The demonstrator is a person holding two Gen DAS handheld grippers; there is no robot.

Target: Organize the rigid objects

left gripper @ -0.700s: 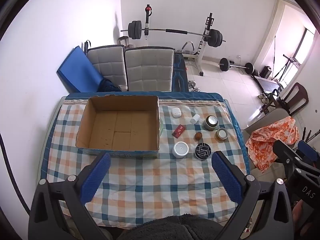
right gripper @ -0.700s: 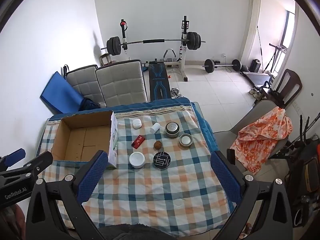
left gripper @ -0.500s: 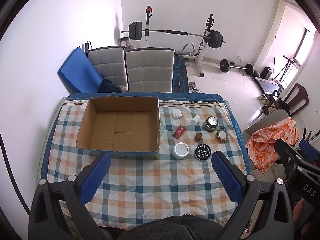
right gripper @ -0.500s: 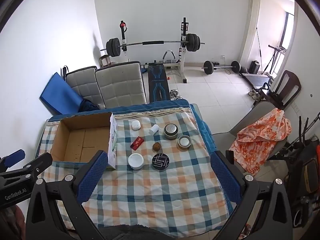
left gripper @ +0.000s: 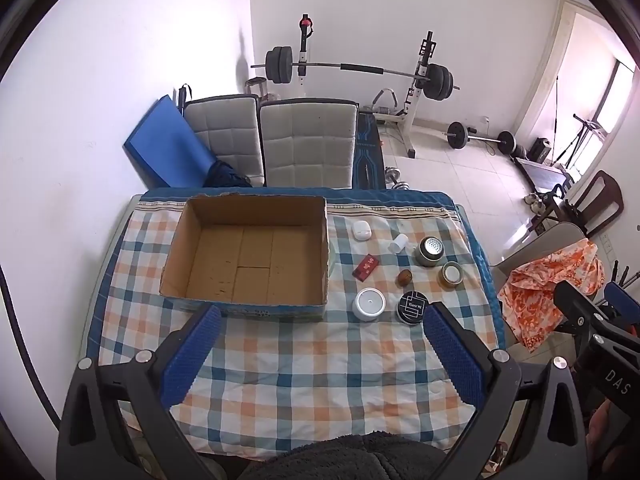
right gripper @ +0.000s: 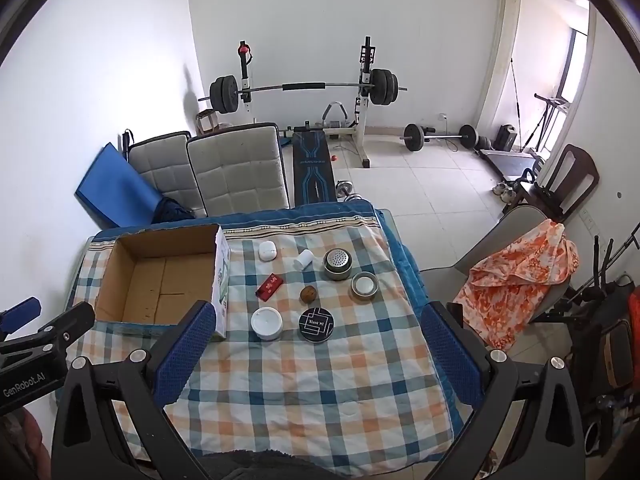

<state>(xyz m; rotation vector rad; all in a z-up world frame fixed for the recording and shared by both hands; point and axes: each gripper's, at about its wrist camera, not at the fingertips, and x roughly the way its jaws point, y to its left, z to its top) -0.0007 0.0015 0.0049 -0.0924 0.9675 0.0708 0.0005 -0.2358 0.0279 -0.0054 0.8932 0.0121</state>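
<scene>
An empty open cardboard box (left gripper: 248, 256) (right gripper: 160, 280) sits on the left of a checked tablecloth. To its right lie small items: a white round jar (left gripper: 369, 304) (right gripper: 266, 323), a black round tin (left gripper: 412, 307) (right gripper: 317, 324), a red packet (left gripper: 365, 267) (right gripper: 269, 287), a brown nut-like ball (left gripper: 404, 278) (right gripper: 308, 294), a perforated metal can (left gripper: 430, 251) (right gripper: 338, 264), a small metal tin (left gripper: 452, 274) (right gripper: 364, 286), a white case (left gripper: 361, 231) (right gripper: 267, 250) and a white bottle (left gripper: 398, 243) (right gripper: 303, 259). My left gripper (left gripper: 320, 354) and right gripper (right gripper: 316, 354) are open and empty, high above the table's near side.
Two grey padded chairs (left gripper: 308, 144) and a blue mat (left gripper: 168, 148) stand behind the table. A barbell rack (right gripper: 304, 92) is at the back wall. A chair with orange cloth (right gripper: 516, 276) stands to the right. The table's right edge (right gripper: 412, 276) is close to the items.
Both views have shifted slightly; the table and items sit a little lower in the right wrist view. Nothing on the table has moved.
</scene>
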